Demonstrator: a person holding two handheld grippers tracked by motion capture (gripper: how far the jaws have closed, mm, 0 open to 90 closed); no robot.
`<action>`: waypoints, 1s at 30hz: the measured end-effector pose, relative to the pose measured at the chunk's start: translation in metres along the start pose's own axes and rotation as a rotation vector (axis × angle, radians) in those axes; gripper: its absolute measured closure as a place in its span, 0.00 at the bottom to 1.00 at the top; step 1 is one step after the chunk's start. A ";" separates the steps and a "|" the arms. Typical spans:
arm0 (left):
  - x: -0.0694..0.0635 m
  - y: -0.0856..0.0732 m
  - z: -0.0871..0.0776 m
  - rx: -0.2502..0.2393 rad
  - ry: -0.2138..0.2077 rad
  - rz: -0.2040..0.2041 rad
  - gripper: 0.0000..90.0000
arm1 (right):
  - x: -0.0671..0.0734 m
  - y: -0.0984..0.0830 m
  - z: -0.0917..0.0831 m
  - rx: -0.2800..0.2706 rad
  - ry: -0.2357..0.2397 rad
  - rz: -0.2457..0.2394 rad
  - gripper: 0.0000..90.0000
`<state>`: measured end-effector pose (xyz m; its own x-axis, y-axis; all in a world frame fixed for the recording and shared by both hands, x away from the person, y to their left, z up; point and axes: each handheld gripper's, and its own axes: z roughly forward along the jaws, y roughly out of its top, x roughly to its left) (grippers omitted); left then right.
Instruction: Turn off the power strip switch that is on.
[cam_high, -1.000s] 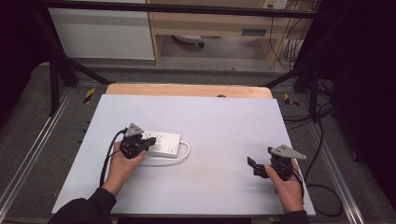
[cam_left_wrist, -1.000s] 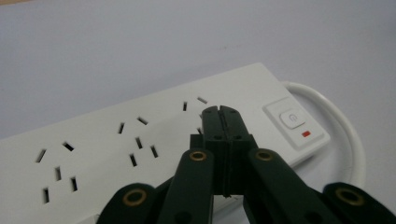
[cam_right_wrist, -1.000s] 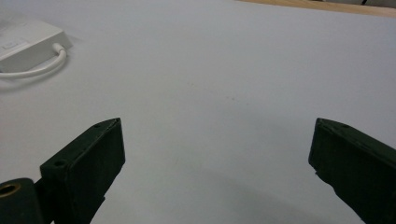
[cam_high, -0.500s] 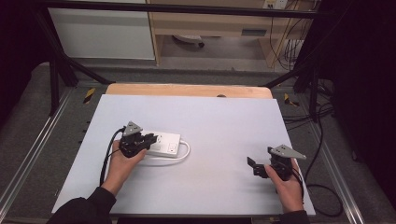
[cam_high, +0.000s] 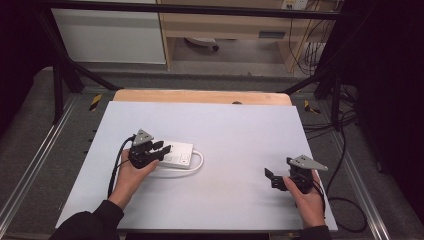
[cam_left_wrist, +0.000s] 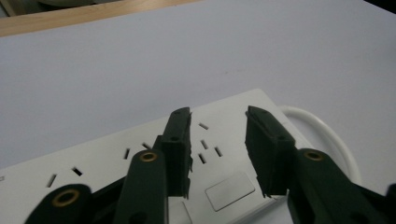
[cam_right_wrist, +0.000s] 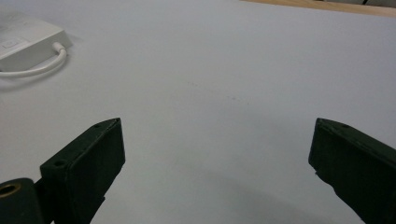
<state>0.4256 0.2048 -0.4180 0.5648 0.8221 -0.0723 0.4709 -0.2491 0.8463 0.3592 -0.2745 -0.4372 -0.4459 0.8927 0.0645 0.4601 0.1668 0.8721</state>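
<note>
Bare table (cam_high: 240, 135) beyond power strip (cam_high: 177, 154)

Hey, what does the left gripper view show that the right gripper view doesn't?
Left gripper view: the power strip's top up close, with its socket slots and a flat switch, under the left gripper, jaws apart. Right gripper view: the right gripper, jaws wide apart over bare table, and the strip's end where the cord leaves it. Both share the white strip, its cord, the pale table and its wooden far edge.
</note>
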 end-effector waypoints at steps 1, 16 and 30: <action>0.000 0.000 0.000 -0.004 0.003 -0.004 0.61 | 0.000 0.000 0.000 0.000 0.000 0.000 0.05; -0.001 0.004 0.000 -0.062 0.001 -0.028 0.13 | 0.000 0.000 0.000 -0.001 0.000 -0.001 0.04; 0.007 0.007 -0.016 -0.124 0.006 -0.071 0.08 | 0.000 0.000 0.000 -0.001 0.000 -0.001 0.04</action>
<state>0.4223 0.2173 -0.4043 0.5287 0.8385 -0.1317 0.4219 -0.1250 0.8980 0.3590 -0.2740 -0.4370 -0.4461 0.8927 0.0636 0.4591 0.1673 0.8725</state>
